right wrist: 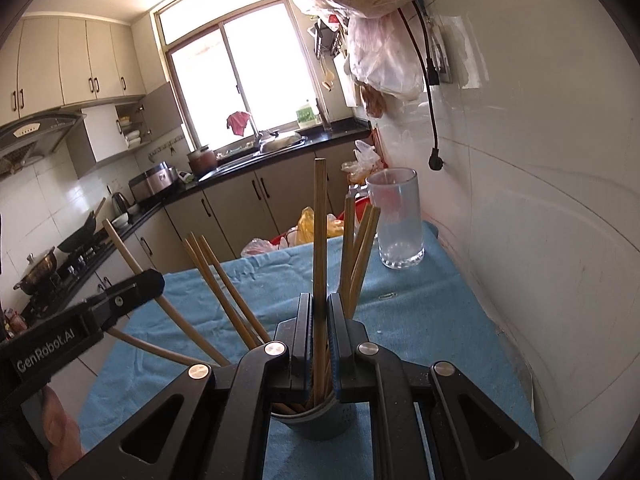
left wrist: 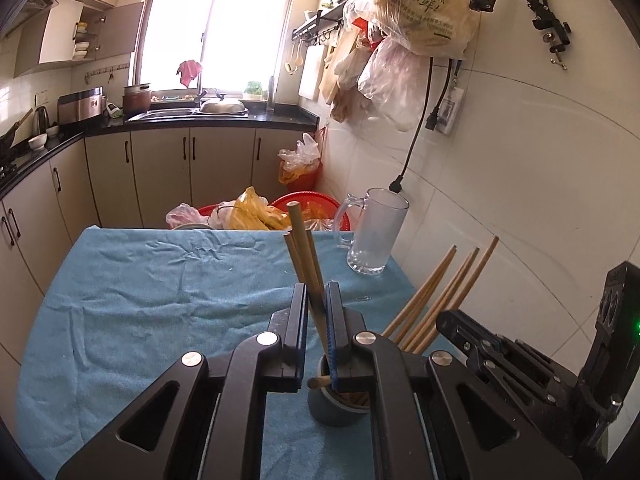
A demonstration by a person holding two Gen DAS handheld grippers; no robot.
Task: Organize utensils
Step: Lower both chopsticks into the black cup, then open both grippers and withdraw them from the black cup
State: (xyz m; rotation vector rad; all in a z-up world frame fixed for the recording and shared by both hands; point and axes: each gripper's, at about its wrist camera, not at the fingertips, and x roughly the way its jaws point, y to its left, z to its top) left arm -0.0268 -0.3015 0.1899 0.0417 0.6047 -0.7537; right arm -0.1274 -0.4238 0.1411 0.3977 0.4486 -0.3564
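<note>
Chopsticks (left wrist: 306, 264) are pinched in the left gripper (left wrist: 316, 320), tips angled into the grey holder (left wrist: 338, 404) on the blue cloth (left wrist: 160, 288); a chopstick (right wrist: 319, 240) is clamped upright in the right gripper (right wrist: 319, 332) over it. Several are already seated; release is judged left.

Each black hand-held gripper (left wrist: 316, 300) has silver rivets, blue-edged pads and white "GenRobot.AI" lettering.

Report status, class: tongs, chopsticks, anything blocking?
Left tongs shut on chopsticks. Right tongs shut on one chopstick. Both over grey holder, already holding several. Nothing blocking.
</note>
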